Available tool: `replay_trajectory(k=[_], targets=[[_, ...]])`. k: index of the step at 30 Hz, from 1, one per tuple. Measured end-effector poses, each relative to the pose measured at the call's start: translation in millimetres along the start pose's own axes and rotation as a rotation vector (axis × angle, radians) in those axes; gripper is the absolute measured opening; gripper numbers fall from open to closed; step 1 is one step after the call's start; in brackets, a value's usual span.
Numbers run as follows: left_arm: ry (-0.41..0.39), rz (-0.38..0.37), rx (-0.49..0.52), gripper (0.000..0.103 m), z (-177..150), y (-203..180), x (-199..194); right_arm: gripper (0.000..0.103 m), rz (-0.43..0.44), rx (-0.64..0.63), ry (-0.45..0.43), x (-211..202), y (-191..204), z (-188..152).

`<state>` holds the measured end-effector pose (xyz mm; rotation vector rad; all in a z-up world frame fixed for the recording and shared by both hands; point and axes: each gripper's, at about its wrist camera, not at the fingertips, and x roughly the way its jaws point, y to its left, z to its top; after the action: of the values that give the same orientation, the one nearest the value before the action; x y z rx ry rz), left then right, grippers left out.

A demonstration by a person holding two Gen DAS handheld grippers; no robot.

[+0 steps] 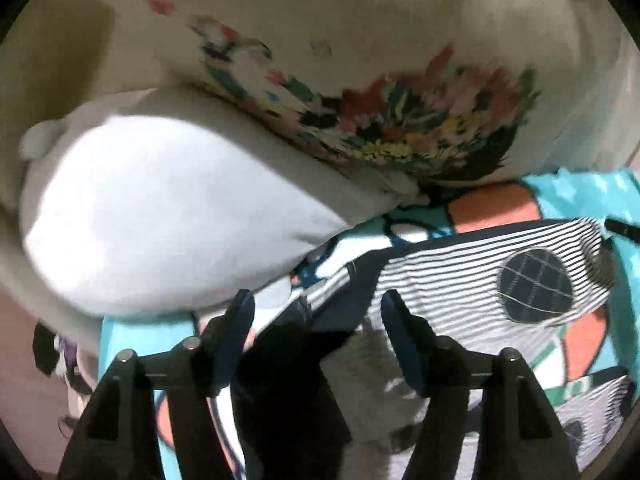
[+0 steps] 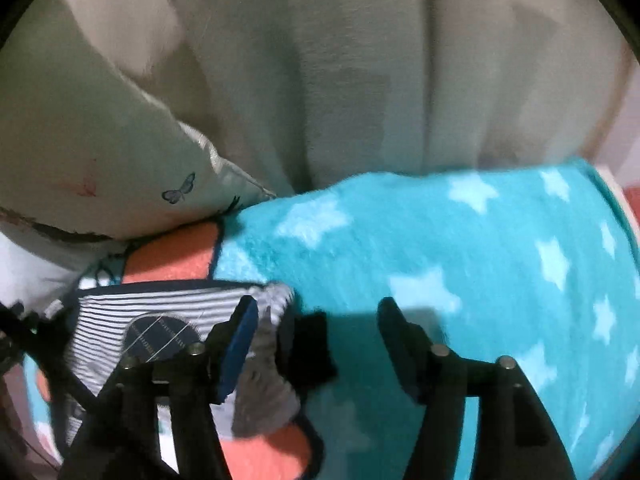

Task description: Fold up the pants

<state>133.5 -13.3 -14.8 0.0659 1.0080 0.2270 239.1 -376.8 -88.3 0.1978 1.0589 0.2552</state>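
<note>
The small striped navy-and-white pants (image 1: pixel 460 280) with a round dark checked knee patch (image 1: pixel 536 286) lie on a turquoise star blanket (image 2: pixel 440 248). My left gripper (image 1: pixel 316 312) is open, its fingers spread over the near dark end of the pants, touching nothing that I can see. In the right wrist view the pants (image 2: pixel 160 308) lie at the lower left, with the patch (image 2: pixel 160 338) beside my left finger. My right gripper (image 2: pixel 314 316) is open, with a grey fabric fold lying by its left finger.
A white pillow (image 1: pixel 160 220) and a cream floral cushion (image 1: pixel 400 120) lean against the back, just beyond the pants. A cream cushion with a butterfly (image 2: pixel 120 160) and grey upholstery (image 2: pixel 320 80) stand behind the blanket. The other gripper's tip (image 1: pixel 620 228) shows at the right edge.
</note>
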Motion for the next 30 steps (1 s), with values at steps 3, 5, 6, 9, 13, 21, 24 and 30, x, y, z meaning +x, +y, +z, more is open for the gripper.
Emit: replay_trajectory(k=[3, 5, 6, 9, 13, 21, 24, 30], targets=[[0.010, -0.033, -0.054, 0.066, -10.5, -0.7, -20.1, 0.068, 0.044, 0.070, 0.031, -3.7, -7.4, -18.8], [0.021, -0.057, -0.081, 0.066, -16.2, -8.7, -29.5, 0.068, 0.065, 0.104, 0.061, 4.6, -5.0, -31.9], [0.026, -0.074, -0.089, 0.067, -20.9, -12.2, -34.6, 0.068, 0.065, 0.114, 0.073, 7.6, -3.7, -36.7], [0.030, -0.094, -0.067, 0.067, -29.4, -10.7, -38.0, 0.066, 0.090, 0.157, 0.103, 21.1, 3.1, -48.6], [0.054, -0.091, -0.043, 0.067, -41.7, -12.3, -38.2, 0.014, 0.100, 0.176, 0.101, 21.7, 8.8, -51.7], [0.070, -0.116, -0.075, 0.067, -56.4, 6.6, -51.4, 0.015, 0.052, 0.254, 0.082, 11.7, -0.7, -67.9], [0.065, -0.121, -0.073, 0.067, -58.0, 10.2, -55.2, 0.020, 0.043, 0.280, 0.067, 6.2, -6.3, -71.2], [0.060, -0.131, -0.058, 0.067, -61.7, 12.0, -61.0, 0.027, -0.025, 0.265, 0.013, -17.3, -6.7, -75.2]])
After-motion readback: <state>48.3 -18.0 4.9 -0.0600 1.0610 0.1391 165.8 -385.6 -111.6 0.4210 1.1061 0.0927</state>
